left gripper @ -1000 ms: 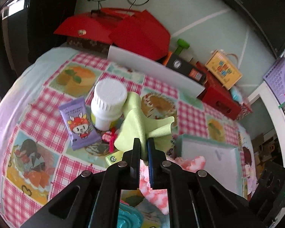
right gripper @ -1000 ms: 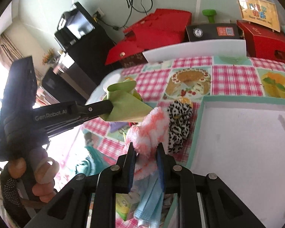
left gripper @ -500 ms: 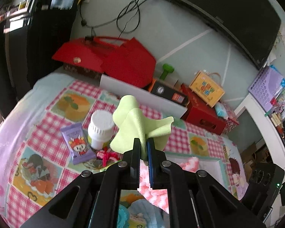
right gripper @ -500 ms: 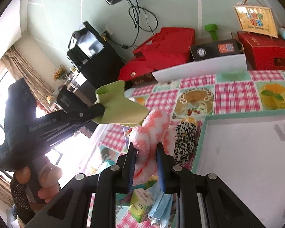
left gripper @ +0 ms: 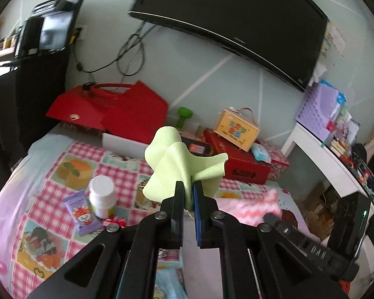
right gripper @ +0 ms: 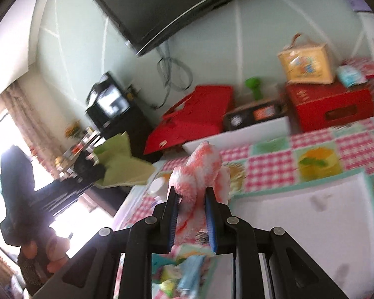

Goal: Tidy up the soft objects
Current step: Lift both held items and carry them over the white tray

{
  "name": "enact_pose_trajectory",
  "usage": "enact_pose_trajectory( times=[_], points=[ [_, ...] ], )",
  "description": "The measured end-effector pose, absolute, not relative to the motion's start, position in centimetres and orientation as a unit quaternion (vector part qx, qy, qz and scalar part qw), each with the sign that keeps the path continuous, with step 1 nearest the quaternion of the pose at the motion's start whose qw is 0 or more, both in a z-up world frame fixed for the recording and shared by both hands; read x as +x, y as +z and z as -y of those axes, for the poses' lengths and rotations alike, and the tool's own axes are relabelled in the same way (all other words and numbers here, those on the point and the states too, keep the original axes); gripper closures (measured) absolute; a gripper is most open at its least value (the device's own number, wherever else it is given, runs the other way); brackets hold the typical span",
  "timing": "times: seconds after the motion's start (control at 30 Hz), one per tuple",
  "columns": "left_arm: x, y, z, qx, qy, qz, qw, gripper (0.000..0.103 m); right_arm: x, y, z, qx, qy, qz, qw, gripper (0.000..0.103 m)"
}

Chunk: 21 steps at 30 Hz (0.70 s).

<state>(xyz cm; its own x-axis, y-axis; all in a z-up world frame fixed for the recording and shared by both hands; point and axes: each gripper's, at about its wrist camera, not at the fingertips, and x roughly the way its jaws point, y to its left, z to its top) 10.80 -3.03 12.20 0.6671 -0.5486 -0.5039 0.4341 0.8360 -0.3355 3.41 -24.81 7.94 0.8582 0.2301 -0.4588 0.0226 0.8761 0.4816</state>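
**Two soft pieces aloft, both on slim holds**

Fingers of the left gripper (left gripper: 188, 194) are closed tight on a low fold of the green cloth (left gripper: 179, 162), which fans up and out beyond the tips. Fingers of the right gripper (right gripper: 192, 199) are clamped on the pink-and-white fluffy cloth (right gripper: 202, 167), its plush top bulging above the tips and its tail hanging below them.

Slippage looks like the main risk. The green cloth is caught only by a thin pinch, so a quick swing could pull it free. The fluffy cloth is springy and thick; its pile could creep out from the pads, and its hanging tail could drag the small items lying under the fingers. The two grippers also sit near each other, so the cloths could brush or tangle.

Below and right of the right fingers lies a white tray (right gripper: 311, 214) with a teal rim, seemingly the drop spot. Beneath both grippers spreads a pink checked bench (left gripper: 117, 174); left of the left fingers stand a white bottle (left gripper: 101, 194) and a purple snack packet (left gripper: 81, 211). Beyond are red boxes (left gripper: 127, 114), and a dark television (left gripper: 236, 17) hangs on the pale wall.
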Motion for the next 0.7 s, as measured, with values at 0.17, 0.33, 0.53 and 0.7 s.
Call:
enact_pose_trajectory(
  times=[0.17,0.33,0.53,0.7],
  points=[
    [10.3,11.4,6.0,-0.069,-0.295,-0.318,0.899,0.097,0.6,9.2,29.0,0.244,-0.019,-0.236,0.940,0.081],
    [10.1,9.9,9.2,-0.041,-0.315,-0.340,0.885,0.097,-1.9,9.8,32.8,0.252,-0.094,-0.220,0.938,0.081],
    [9.6,8.4,12.2,-0.015,-0.334,-0.356,0.873,0.097,-4.2,9.5,36.6,0.274,-0.144,-0.209,0.928,0.081],
    [9.8,7.0,13.8,-0.004,-0.335,-0.376,0.864,0.097,-4.4,8.4,37.9,0.276,-0.175,-0.225,0.918,0.081]
  ],
)
